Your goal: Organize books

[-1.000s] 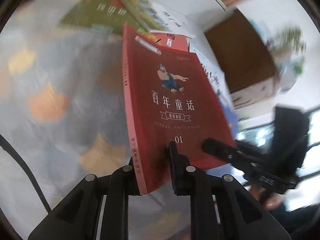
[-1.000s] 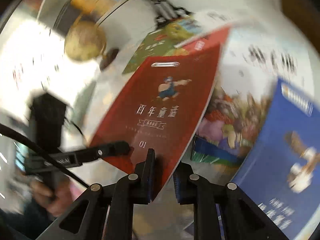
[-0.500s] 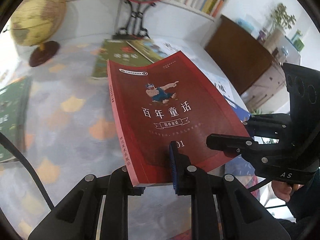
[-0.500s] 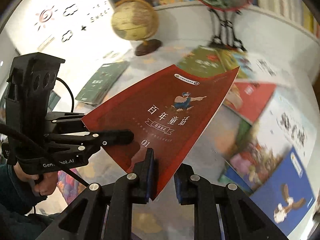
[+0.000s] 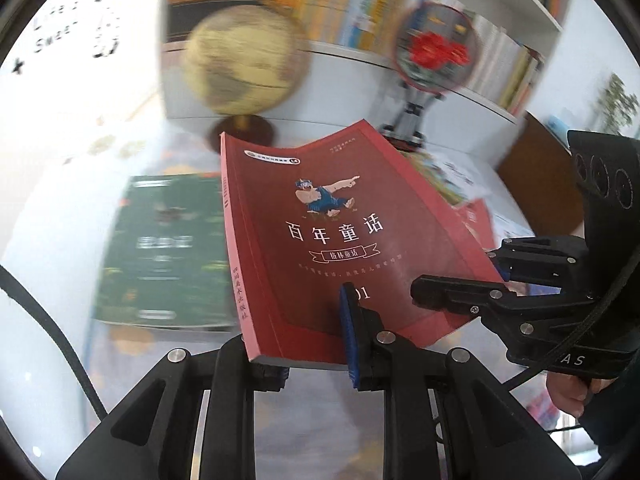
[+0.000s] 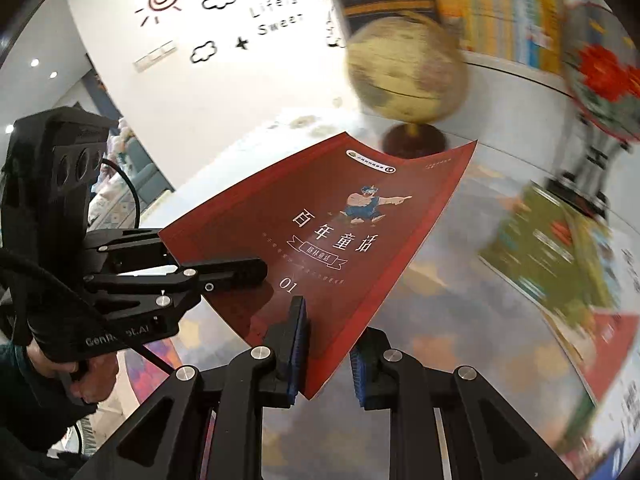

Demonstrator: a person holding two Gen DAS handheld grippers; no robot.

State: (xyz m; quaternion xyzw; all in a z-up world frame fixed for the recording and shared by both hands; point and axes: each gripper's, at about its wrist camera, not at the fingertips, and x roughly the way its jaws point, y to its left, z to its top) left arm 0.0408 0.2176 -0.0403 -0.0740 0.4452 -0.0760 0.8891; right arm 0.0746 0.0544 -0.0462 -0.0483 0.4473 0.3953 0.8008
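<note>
A table covered in a pale cloth patterned with orange and yellow patches is seen from both wrist views. Behind it, a white wall with black sun, cloud and star decals is shown, and white shelves packed with upright books are set above the table's far edge.

A red book, its cover printed with a cartoon figure and white Chinese characters, is held up above the table. Its near edge is clamped close to the spine by the left gripper, whose jaws are nearly closed on it. The corner opposite the spine is pinched by the right gripper, also nearly closed on the book. Each gripper is seen from the other's camera, with a person's hand wrapped around the handle.

Beyond the red book's far edge, a tan globe on a dark round base is placed, blurred. To the right of the globe, a round ornament with red flowers on a dark stand is seen. A dark green book lies flat on the cloth just left of the red book's spine. More books are spread flat on the table to the red book's right, partly hidden behind it, and a brown cabinet stands past them.
</note>
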